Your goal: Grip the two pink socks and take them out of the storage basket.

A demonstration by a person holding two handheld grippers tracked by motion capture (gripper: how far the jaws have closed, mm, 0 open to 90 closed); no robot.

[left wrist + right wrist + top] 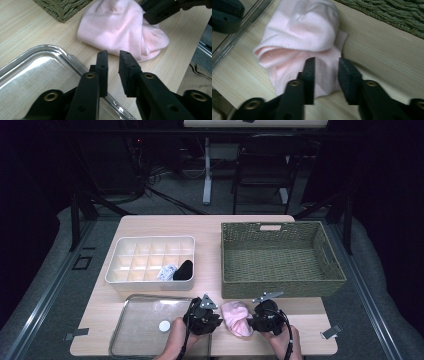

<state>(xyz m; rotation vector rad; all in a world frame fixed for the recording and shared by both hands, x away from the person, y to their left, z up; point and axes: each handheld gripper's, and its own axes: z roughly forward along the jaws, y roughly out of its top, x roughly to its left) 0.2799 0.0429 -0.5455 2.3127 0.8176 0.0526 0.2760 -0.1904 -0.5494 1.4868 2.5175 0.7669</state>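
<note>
From above, a pink sock lies crumpled on the near edge of the worktop, between the left gripper and the right gripper, each held in a hand that comes in from the bottom. The high view is too small to show how the jaws stand; the gripper views settle it. In the left gripper view the jaws are a little apart with nothing between them, their tips just short of the sock, which rests on bare wood beside the rounded corner of a clear tray; the other gripper touches the sock's far side at the top right. In the right gripper view the jaws are apart over the sock's flat lower fold, and I cannot tell whether they touch it. Only the high view takes in the rest: a white divided box at the far left with a black bundle and a patterned bundle in its near cells, a green woven basket at the far right just behind the sock, and a small white disc in the tray. The worktop is pale wood; beyond it the room is dark, with a grey floor, cables, a chair and a white leg of another table.
</note>
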